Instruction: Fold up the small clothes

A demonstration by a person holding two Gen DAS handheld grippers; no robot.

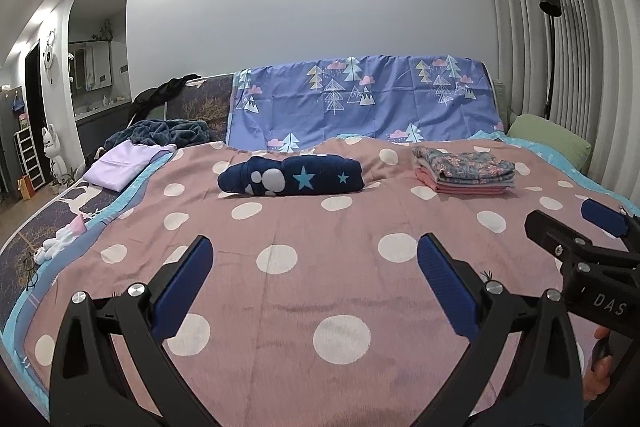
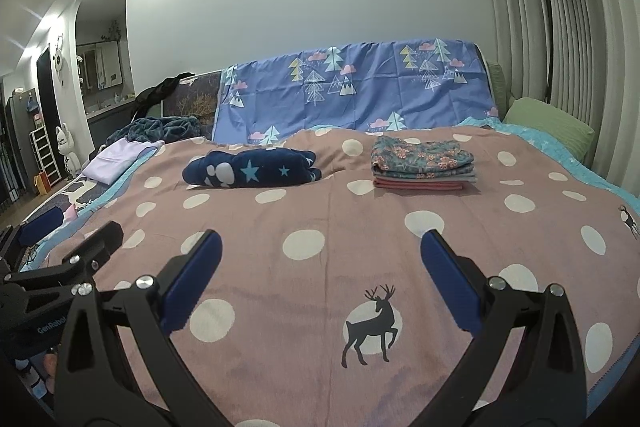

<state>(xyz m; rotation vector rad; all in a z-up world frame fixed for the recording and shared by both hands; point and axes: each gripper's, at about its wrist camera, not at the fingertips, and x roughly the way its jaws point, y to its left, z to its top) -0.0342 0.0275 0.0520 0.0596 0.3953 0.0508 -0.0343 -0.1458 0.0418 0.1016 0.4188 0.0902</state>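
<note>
Pink cotton dotted with white circles covers the bed: the spread (image 1: 320,267) fills most of both views, and a grey deer print (image 2: 370,325) sits on it near 6 o'clock in the right wrist view. Behind it, at 12 o'clock, a blue-violet sheet (image 1: 360,103) printed with trees and clouds hangs over the backrest, with pleated curtains (image 1: 560,27) and a black floor lamp (image 1: 551,1) at 2 o'clock. A rumpled dark blanket (image 1: 168,133) lies at 10 o'clock beside a folded lilac cloth (image 1: 120,165), and a green pillow (image 1: 552,141) rests at 3 o'clock.

At the far middle of the spread lies a navy garment (image 1: 292,175) with stars and white blobs, loosely bundled, well apart from both tools. To its right, near 1 o'clock, stands a neat stack of folded clothes (image 1: 466,171), a floral piece on top of pink ones.

In the foreground the left gripper (image 1: 314,271) hovers above the spread with its blue pads spread wide, grasping nothing. The right gripper (image 2: 320,267) hangs just beside it, likewise released and empty; each shows at the edge of the other's view. A hand (image 1: 598,367) shows at 4 o'clock under the right tool.
</note>
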